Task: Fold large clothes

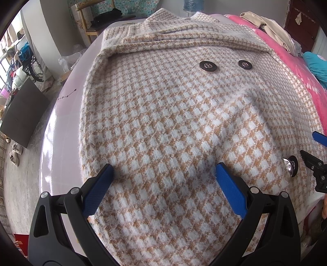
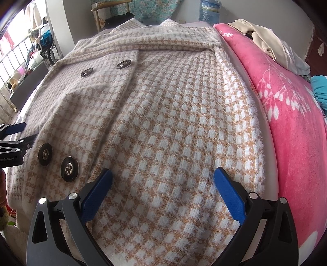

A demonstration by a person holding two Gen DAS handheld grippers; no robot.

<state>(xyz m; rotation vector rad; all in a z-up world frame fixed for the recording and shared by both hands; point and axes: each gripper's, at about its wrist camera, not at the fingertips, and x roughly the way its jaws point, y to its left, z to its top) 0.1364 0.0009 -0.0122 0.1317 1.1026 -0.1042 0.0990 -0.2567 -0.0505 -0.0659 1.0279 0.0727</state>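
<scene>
A large fuzzy tan-and-white houndstooth coat (image 1: 163, 114) lies spread flat, collar at the far end, with dark metal buttons (image 1: 208, 66) on its front. It also fills the right wrist view (image 2: 173, 126), where two more buttons (image 2: 69, 168) sit near the lower left. My left gripper (image 1: 164, 174) is open and empty, just above the coat's left half. My right gripper (image 2: 162, 180) is open and empty, above the right half. The right gripper's blue finger (image 1: 319, 138) shows at the left view's right edge; the left gripper's finger (image 2: 15, 128) shows at the right view's left edge.
The coat lies on a pale lilac surface (image 1: 61, 131). A pink floral blanket (image 2: 286, 106) lies to the right, with beige clothes (image 2: 265, 41) and a teal item (image 2: 319, 88) on it. A wooden chair (image 1: 90, 22), a water jug (image 2: 209, 10) and shoes (image 1: 15, 152) surround it.
</scene>
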